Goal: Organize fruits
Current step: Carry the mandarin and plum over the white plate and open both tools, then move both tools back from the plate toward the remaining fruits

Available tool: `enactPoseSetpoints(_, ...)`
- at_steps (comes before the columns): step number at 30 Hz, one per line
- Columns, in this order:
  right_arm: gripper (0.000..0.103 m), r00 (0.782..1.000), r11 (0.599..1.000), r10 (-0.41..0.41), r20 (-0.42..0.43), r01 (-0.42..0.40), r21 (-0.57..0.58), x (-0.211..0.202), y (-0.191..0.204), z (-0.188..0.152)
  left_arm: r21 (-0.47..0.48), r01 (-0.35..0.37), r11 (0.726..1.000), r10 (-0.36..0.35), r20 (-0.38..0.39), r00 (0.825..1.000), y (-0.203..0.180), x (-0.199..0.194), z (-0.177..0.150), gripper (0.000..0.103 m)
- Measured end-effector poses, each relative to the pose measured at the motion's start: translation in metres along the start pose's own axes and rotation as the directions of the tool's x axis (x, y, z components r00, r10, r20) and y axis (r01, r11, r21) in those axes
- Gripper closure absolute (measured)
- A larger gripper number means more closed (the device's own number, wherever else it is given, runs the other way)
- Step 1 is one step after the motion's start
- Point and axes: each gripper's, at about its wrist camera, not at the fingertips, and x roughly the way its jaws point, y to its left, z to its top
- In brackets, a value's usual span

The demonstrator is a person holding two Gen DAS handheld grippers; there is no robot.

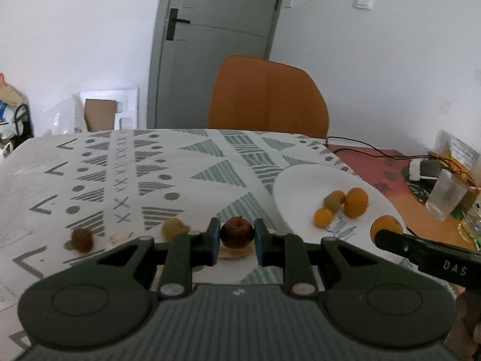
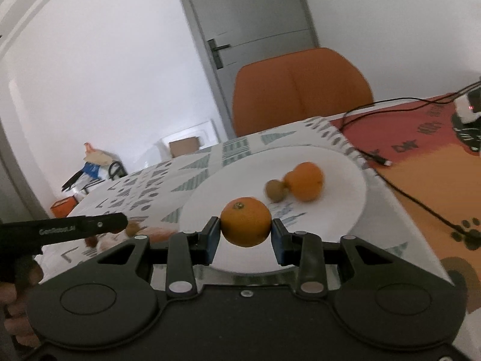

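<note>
My left gripper [image 1: 236, 242] is shut on a dark red-brown fruit [image 1: 237, 235], held just over the patterned tablecloth [image 1: 192, 162]. On the cloth to its left lie a kiwi [image 1: 174, 228] and a brown fruit [image 1: 81, 239]. A white plate [image 1: 300, 180] to the right carries a few oranges [image 1: 356, 201] and a kiwi [image 1: 331, 203]. My right gripper [image 2: 246, 237] is shut on an orange [image 2: 246, 222] above the near rim of the plate [image 2: 336, 162], where an orange [image 2: 305, 180] and a kiwi [image 2: 276, 191] lie.
An orange chair [image 1: 267, 96] stands behind the table. To the right, on a red-orange mat [image 2: 421, 162], are black cables [image 2: 421, 201], a small device [image 1: 422, 170] and a clear glass [image 1: 445, 198]. The left gripper's finger [image 2: 81, 225] reaches in at the left of the right wrist view.
</note>
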Motion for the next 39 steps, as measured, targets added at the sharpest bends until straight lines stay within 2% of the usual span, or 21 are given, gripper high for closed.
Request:
enactPoseSetpoints(6, 0.064, 0.999, 0.999, -0.036, 0.029, 0.035, 0.028, -0.008, -0.017, 0.002, 0.035, 0.023, 0.999, -0.023, -0.002, 1.000, -0.019, 0.007, 0.005, 0.081)
enactPoseSetpoints(15, 0.062, 0.999, 0.998, -0.041, 0.034, 0.039, 0.056, -0.016, -0.034, 0.002, 0.084, 0.054, 0.995, -0.054, -0.008, 0.999, -0.047, 0.018, 0.010, 0.081)
enactPoseSetpoints(25, 0.056, 0.998, 0.997, -0.037, 0.042, 0.035, 0.065, -0.020, -0.040, 0.002, 0.124, 0.106, 0.987, -0.108, 0.005, 0.994, -0.076, 0.022, 0.019, 0.081)
enactPoseSetpoints(30, 0.055, 0.999, 0.997, -0.032, 0.040, 0.029, 0.066, -0.020, -0.040, 0.002, 0.138, 0.101, 0.985, -0.103, 0.007, 0.995, -0.077, 0.020, 0.019, 0.066)
enactPoseSetpoints(35, 0.048, 0.999, 0.998, -0.022, 0.033, 0.020, 0.059, -0.016, -0.033, -0.001, 0.113, 0.042, 0.993, -0.045, 0.028, 0.999, -0.060, 0.012, 0.017, 0.033)
enactPoseSetpoints(38, 0.043, 1.000, 0.999, -0.011, 0.029, 0.009, 0.046, -0.014, -0.025, -0.002, 0.099, -0.013, 0.995, 0.007, 0.056, 0.998, -0.046, 0.005, 0.017, 0.019)
enactPoseSetpoints(39, 0.041, 1.000, 0.999, -0.007, 0.030, 0.006, 0.039, -0.014, -0.022, -0.002, 0.096, -0.029, 0.995, 0.023, 0.062, 0.998, -0.041, 0.004, 0.018, 0.018)
